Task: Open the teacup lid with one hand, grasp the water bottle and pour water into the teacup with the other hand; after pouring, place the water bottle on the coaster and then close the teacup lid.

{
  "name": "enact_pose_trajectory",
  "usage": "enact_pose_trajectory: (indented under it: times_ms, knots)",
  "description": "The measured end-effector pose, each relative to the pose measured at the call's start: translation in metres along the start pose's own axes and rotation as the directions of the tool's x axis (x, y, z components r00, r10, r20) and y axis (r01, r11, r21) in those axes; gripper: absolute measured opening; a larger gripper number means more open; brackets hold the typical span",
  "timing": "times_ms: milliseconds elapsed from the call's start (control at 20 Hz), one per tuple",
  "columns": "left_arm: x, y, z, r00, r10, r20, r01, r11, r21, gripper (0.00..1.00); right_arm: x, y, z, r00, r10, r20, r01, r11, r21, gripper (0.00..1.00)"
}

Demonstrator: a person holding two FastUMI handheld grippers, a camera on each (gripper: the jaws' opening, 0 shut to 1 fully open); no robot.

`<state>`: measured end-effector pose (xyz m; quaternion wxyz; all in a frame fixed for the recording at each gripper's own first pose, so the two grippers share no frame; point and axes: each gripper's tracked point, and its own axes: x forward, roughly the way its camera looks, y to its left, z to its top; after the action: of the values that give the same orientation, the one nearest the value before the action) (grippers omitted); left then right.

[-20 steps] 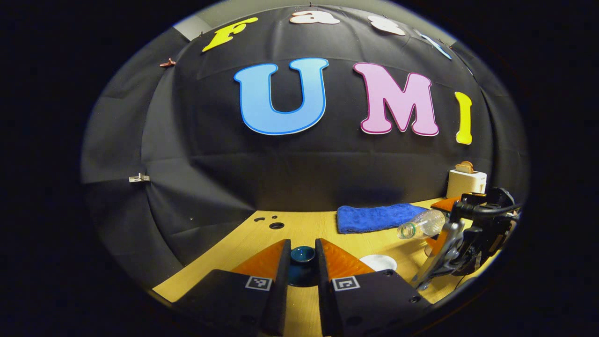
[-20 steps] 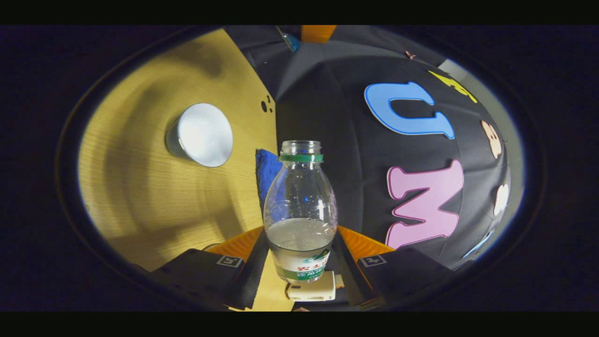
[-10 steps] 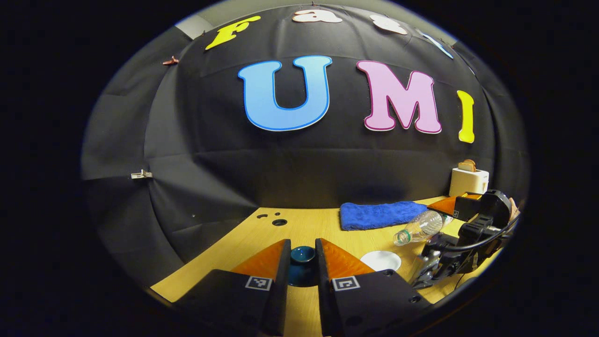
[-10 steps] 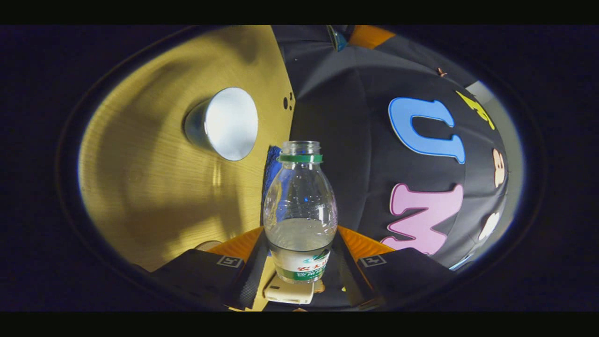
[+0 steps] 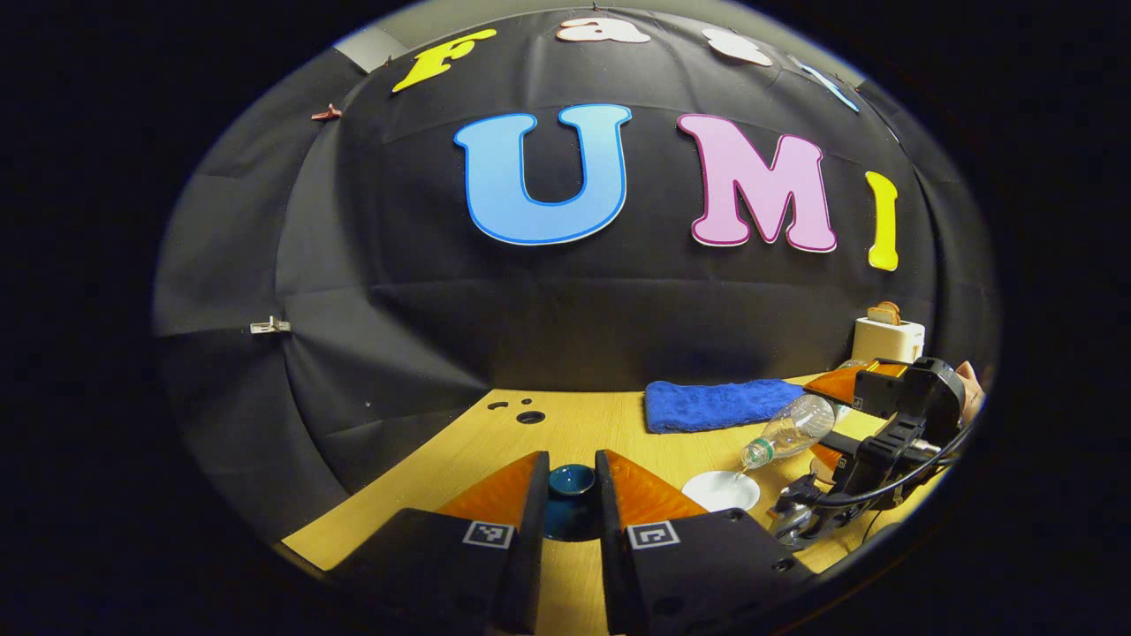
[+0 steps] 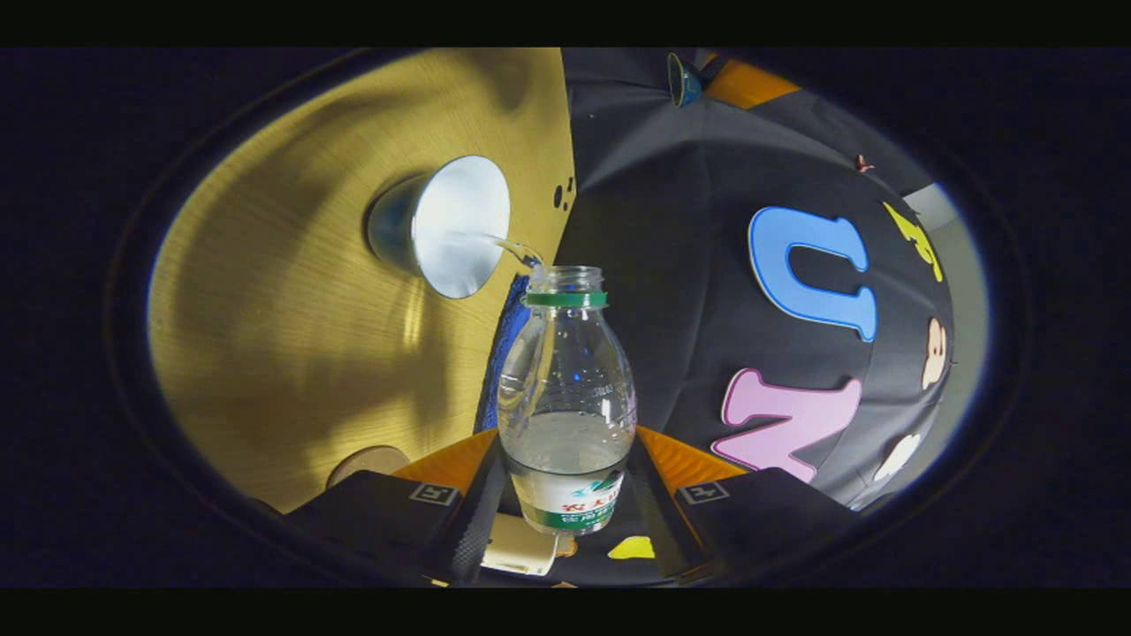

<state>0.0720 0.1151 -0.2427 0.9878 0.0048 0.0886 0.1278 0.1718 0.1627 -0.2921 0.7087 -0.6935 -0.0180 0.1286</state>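
Observation:
My left gripper (image 5: pixel 571 464) is shut on the dark teal teacup lid (image 5: pixel 570 484), held above the wooden table. To its right stands the teacup (image 5: pixel 720 491), uncovered, with a white inside. My right gripper (image 6: pixel 567 442) is shut on the clear water bottle (image 6: pixel 565 371), which has no cap and is partly full. The bottle (image 5: pixel 791 428) is tipped mouth-down toward the cup. A thin stream of water (image 6: pixel 504 246) runs from its mouth into the teacup (image 6: pixel 446 225). A round cork coaster (image 6: pixel 367 461) lies on the table beside my right gripper's fingers.
A folded blue towel (image 5: pixel 716 405) lies at the back of the table (image 5: pixel 583 433), behind the cup. A white toaster (image 5: pixel 888 338) with bread stands at the far right. Small holes (image 5: pixel 530 416) mark the tabletop near the cloth wall.
The bottle has tipped further and its mouth has dropped toward the cup; water now streams out. The cup has drawn closer to the bottle's mouth in the right gripper view. The left gripper held still.

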Motion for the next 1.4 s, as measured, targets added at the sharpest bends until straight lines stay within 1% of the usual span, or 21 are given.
enact_pose_trajectory:
  times_ms: [100, 150, 200, 300, 350, 450, 500, 550, 600, 650, 700, 750, 800, 850, 900, 950, 1350, 1400]
  knots:
    - [0.0, 0.0015, -0.001, 1.0, 0.002, 0.0, -0.002, 1.0, 0.001, 0.32, -0.0001, -0.0011, 0.0023, 1.0, -0.004, 0.005, 0.004, 1.0, -0.023, 0.74]
    - [0.0, 0.0018, -0.0016, 1.0, 0.003, 0.0, -0.003, 1.0, 0.001, 0.32, -0.0006, -0.0022, 0.0036, 1.0, -0.005, 0.009, 0.005, 0.999, -0.035, 0.72]
    - [-0.0002, 0.002, -0.0013, 1.0, 0.004, 0.0, -0.004, 1.0, 0.0, 0.32, -0.0019, -0.0028, 0.002, 1.0, -0.006, 0.009, 0.007, 0.999, -0.039, 0.75]
    - [-0.0007, 0.0023, -0.0009, 1.0, 0.005, 0.0, -0.005, 1.0, -0.002, 0.32, -0.0004, -0.0029, 0.0023, 1.0, -0.005, 0.006, 0.005, 0.999, -0.049, 0.75]
    - [-0.0011, 0.003, -0.0009, 1.0, 0.006, 0.0, -0.006, 1.0, -0.003, 0.32, -0.0001, -0.0036, 0.0028, 1.0, -0.006, 0.005, 0.006, 0.998, -0.059, 0.72]
    - [-0.0018, 0.0031, -0.0009, 1.0, 0.006, 0.002, -0.006, 1.0, -0.002, 0.32, -0.0006, -0.0039, 0.0007, 1.0, -0.005, 0.001, 0.005, 0.997, -0.072, 0.72]
    - [-0.0023, 0.0042, 0.0006, 1.0, 0.006, 0.005, -0.006, 1.0, -0.001, 0.36, -0.0011, -0.0028, -0.0005, 1.0, -0.002, -0.002, 0.001, 0.997, -0.078, 0.75]
    - [-0.0027, 0.0047, 0.0005, 1.0, 0.005, 0.007, -0.005, 1.0, -0.002, 0.32, -0.0013, -0.0025, -0.0007, 1.0, 0.0, -0.003, 0.0, 0.996, -0.088, 0.75]
    - [-0.0032, 0.0052, 0.0006, 1.0, 0.004, 0.007, -0.004, 1.0, -0.002, 0.32, -0.0016, -0.0023, -0.0011, 1.0, 0.002, 0.0, -0.002, 0.995, -0.099, 0.72]
    - [-0.0033, 0.0055, 0.0004, 1.0, 0.003, 0.009, -0.003, 1.0, -0.001, 0.32, -0.002, -0.0022, 0.0007, 1.0, 0.002, 0.003, -0.001, 0.994, -0.113, 0.72]
    - [-0.0036, 0.0059, 0.0015, 1.0, 0.002, 0.011, -0.002, 1.0, 0.001, 0.32, -0.0017, -0.0012, 0.0004, 1.0, 0.006, 0.007, -0.005, 0.992, -0.129, 0.75]
    - [-0.004, 0.0062, 0.0009, 1.0, 0.001, 0.013, -0.001, 1.0, 0.003, 0.32, 0.0009, -0.0006, 0.0017, 1.0, 0.007, 0.009, -0.006, 0.989, -0.145, 0.72]
    - [-0.0048, 0.0064, 0.0012, 1.0, 0.0, 0.013, 0.0, 1.0, 0.004, 0.36, 0.0002, -0.0016, 0.0015, 1.0, 0.006, 0.009, -0.004, 0.988, -0.156, 0.72]
    - [-0.0052, 0.006, 0.0014, 1.0, 0.0, 0.014, 0.0, 1.0, 0.005, 0.32, -0.0004, -0.0028, 0.0012, 1.0, 0.003, 0.007, -0.002, 0.986, -0.164, 0.72]
    - [-0.0056, 0.0061, 0.0016, 1.0, -0.001, 0.015, 0.001, 1.0, 0.003, 0.36, -0.0015, -0.0027, 0.0002, 1.0, 0.002, 0.004, -0.001, 0.985, -0.17, 0.75]
    - [-0.0055, 0.0064, 0.001, 1.0, -0.002, 0.015, 0.002, 1.0, -0.001, 0.32, 0.0013, -0.0017, 0.0014, 1.0, -0.002, 0.002, 0.003, 0.984, -0.178, 0.75]
    - [-0.0061, 0.0081, -0.0046, 1.0, -0.02, 0.016, 0.02, 1.0, 0.0, 0.32, -0.0005, -0.0054, 0.0059, 1.0, -0.017, 0.023, 0.022, 0.961, -0.276, 0.75]
    - [-0.006, 0.0103, -0.0047, 1.0, -0.018, 0.015, 0.018, 1.0, -0.001, 0.32, 0.0, -0.0049, 0.0065, 1.0, -0.014, 0.028, 0.021, 0.958, -0.285, 0.72]
